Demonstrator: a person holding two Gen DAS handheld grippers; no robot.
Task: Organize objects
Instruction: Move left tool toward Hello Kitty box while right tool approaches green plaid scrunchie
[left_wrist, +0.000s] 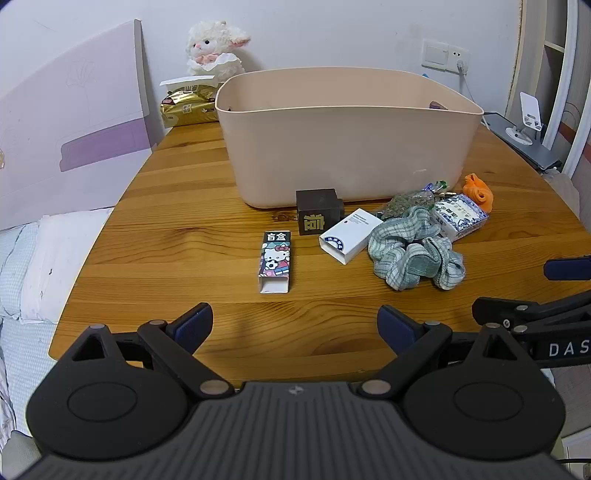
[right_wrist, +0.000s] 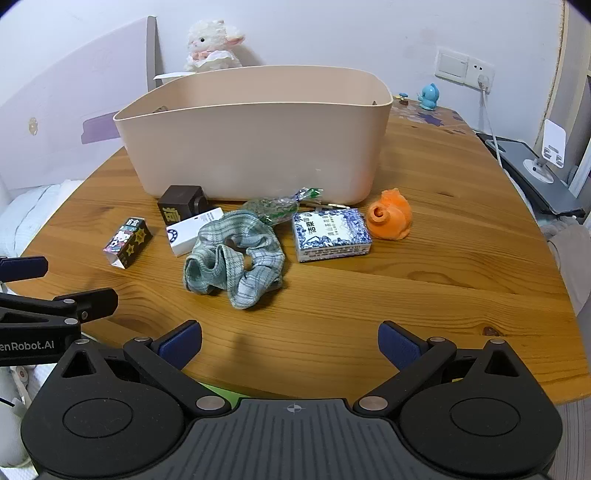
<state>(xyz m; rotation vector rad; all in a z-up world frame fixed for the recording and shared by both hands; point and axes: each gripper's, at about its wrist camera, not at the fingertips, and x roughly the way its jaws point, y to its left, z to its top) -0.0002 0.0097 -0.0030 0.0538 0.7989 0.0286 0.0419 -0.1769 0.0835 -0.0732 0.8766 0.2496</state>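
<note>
From my left wrist view, the bin (left_wrist: 347, 136) sits at twelve o'clock on the table (left_wrist: 184, 206); before it, a row runs from eleven to two: carton (left_wrist: 276, 261), cube (left_wrist: 318, 211), box (left_wrist: 350, 235), scrunchie (left_wrist: 415, 251), pack (left_wrist: 460, 216), toy (left_wrist: 479, 192)

Readable stuff: the Hello Kitty box (left_wrist: 275, 261) says "盲盒" up top. The right gripper's arm (left_wrist: 546, 332) shows "DAS" at the frame edge, and the left gripper's arm (right_wrist: 40, 332) reads "enRobot.AI". The other boxes' print is too small to make out.
</note>
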